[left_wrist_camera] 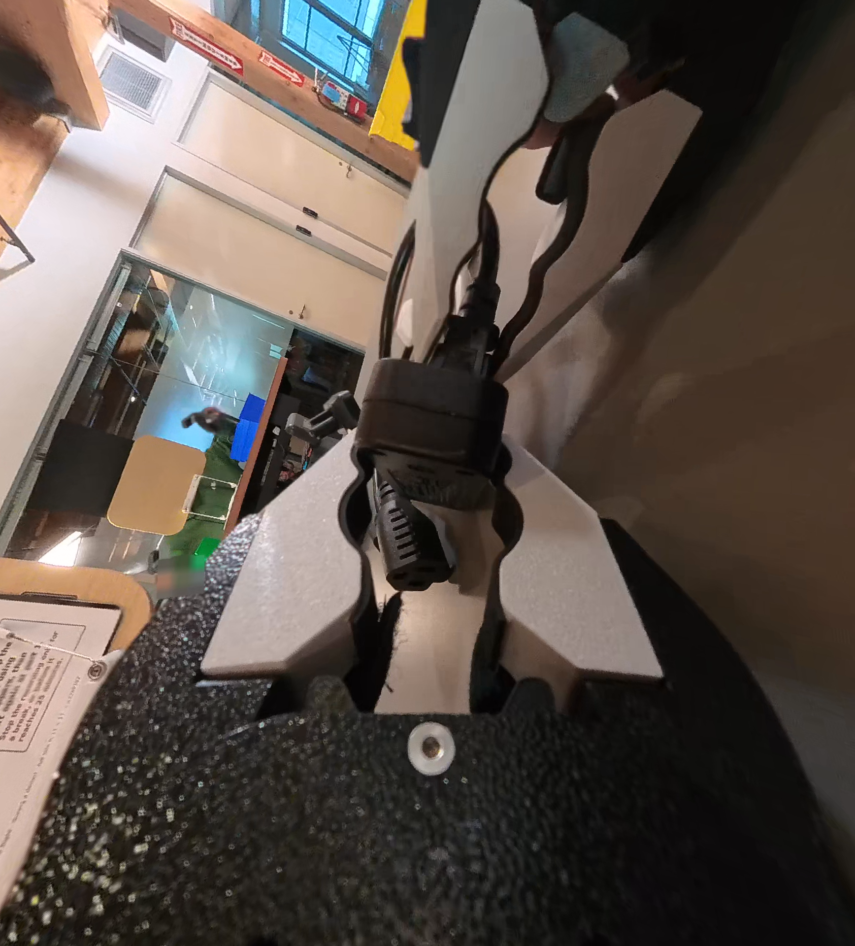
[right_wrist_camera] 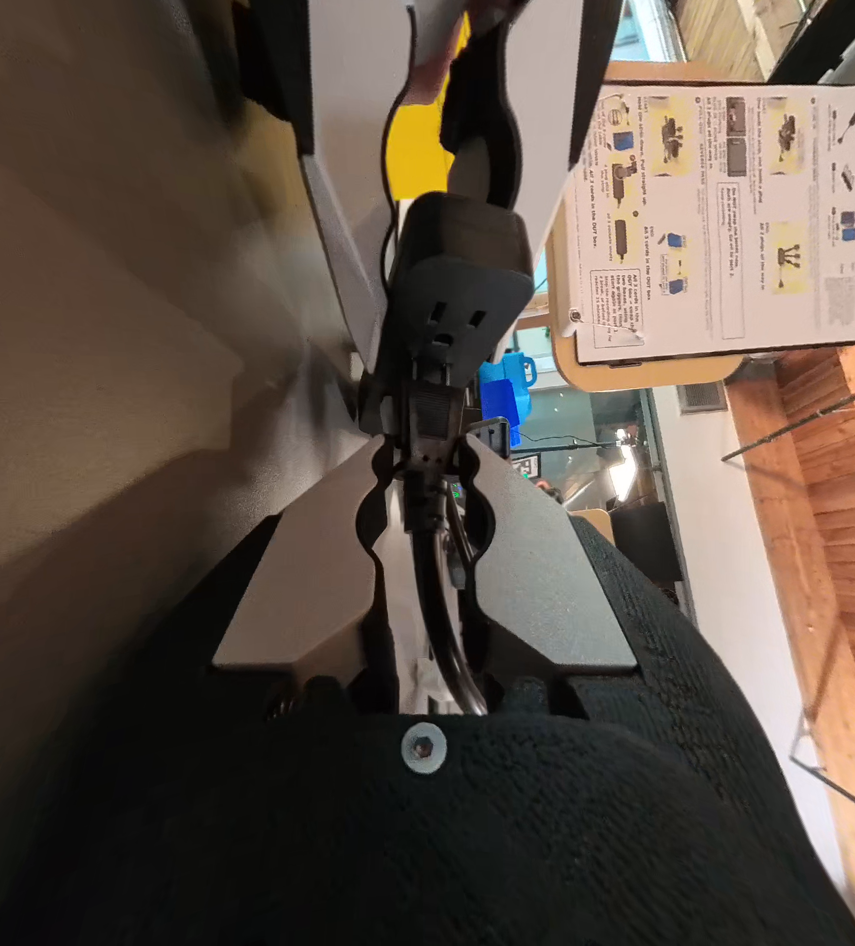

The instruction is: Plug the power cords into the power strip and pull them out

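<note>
In the left wrist view, my left gripper (left_wrist_camera: 430, 450) is shut on one end of the black power strip (left_wrist_camera: 430, 420). A black cord connector (left_wrist_camera: 415, 547) lies loose between its fingers. My right gripper (right_wrist_camera: 425, 448) is shut on a black power-cord plug (right_wrist_camera: 430, 414). The plug's prongs meet a socket on the strip (right_wrist_camera: 456, 286), and a little metal shows between plug and strip. The cord (right_wrist_camera: 441, 614) runs back between the right fingers. Each gripper faces the other. The right one shows far off in the left wrist view (left_wrist_camera: 568, 169), with the plug (left_wrist_camera: 476, 307) behind the strip.
An instruction sheet on a clipboard (right_wrist_camera: 722, 205) stands to the right; it also shows in the left wrist view (left_wrist_camera: 6, 716). Blue boxes (right_wrist_camera: 505, 394) sit behind the strip. A yellow surface (right_wrist_camera: 415, 148) lies beyond. Both views are tilted sideways, with wood beams and glass walls behind.
</note>
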